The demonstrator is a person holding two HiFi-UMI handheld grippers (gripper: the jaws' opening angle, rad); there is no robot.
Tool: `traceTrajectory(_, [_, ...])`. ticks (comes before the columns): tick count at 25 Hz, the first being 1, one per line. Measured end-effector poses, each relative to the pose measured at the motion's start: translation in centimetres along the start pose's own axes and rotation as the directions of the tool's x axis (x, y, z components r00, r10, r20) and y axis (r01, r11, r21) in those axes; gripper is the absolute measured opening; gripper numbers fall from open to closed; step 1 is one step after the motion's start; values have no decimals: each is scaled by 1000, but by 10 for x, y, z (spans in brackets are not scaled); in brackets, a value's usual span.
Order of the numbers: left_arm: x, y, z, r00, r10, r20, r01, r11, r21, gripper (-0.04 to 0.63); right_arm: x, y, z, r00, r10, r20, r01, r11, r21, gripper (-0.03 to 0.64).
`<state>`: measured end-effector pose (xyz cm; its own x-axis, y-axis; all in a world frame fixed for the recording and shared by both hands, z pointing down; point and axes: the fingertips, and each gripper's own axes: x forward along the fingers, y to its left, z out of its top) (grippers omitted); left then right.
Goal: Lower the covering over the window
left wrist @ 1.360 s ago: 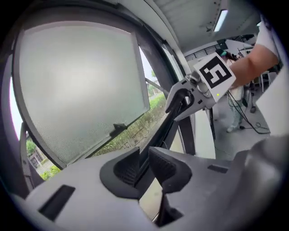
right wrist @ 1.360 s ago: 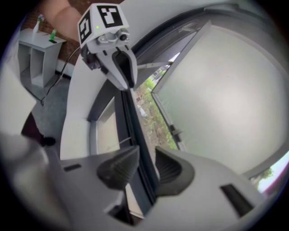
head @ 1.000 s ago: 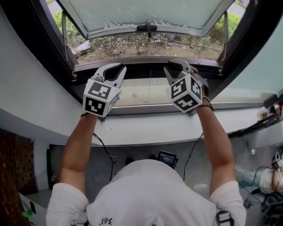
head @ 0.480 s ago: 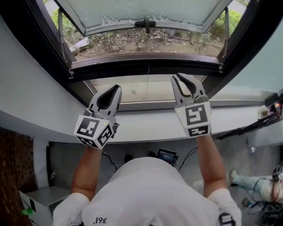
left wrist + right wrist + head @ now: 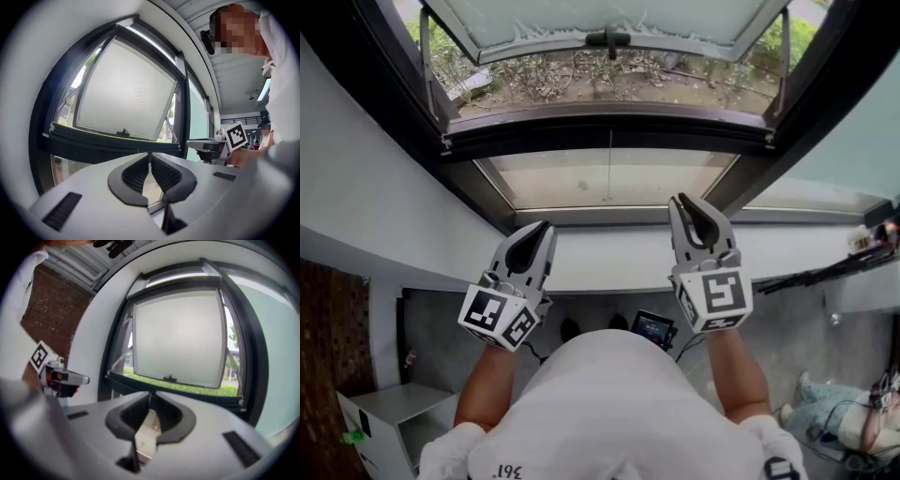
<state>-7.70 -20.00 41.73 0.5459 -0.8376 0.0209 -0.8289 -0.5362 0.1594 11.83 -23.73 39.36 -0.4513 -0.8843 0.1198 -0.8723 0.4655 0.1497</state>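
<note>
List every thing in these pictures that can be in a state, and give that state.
window sash: propped open, bottom edge swung outward.
lower pane: closed.
left claw: shut, empty.
right claw: jaws have just been closing, tips together, nothing between them.

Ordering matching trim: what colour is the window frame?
Black or very dark; the window frame shows best in the head view.

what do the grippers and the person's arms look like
The left gripper and right gripper are light grey with curved fingers lined in black ribbed pads, each carrying a white cube of black square markers. The person wears a white short-sleeved shirt.
</note>
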Motion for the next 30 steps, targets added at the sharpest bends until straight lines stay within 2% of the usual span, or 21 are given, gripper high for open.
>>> traceTrajectory(6, [-17,-13,-23,999,46,-27,-48,995,-82,32,-17,15,-31,999,44,-29,-42,998,45,55])
traceTrajectory(15, [-30,-49,-32,997,63,-39,-67,994,-89,32,-38,19,-46,994,87,-63,-81,993,85,55])
traceTrajectory(22, [-48,-64,-29,999,22,-34,-25,997,-75,32,-59,39,-47,993,111,-30,-107,989,100,55])
traceTrajectory(30, [-88,-68,-33,997,-33,-64,28,997,-74,33,-78,84,-51,994,87,-67,-80,992,100,55])
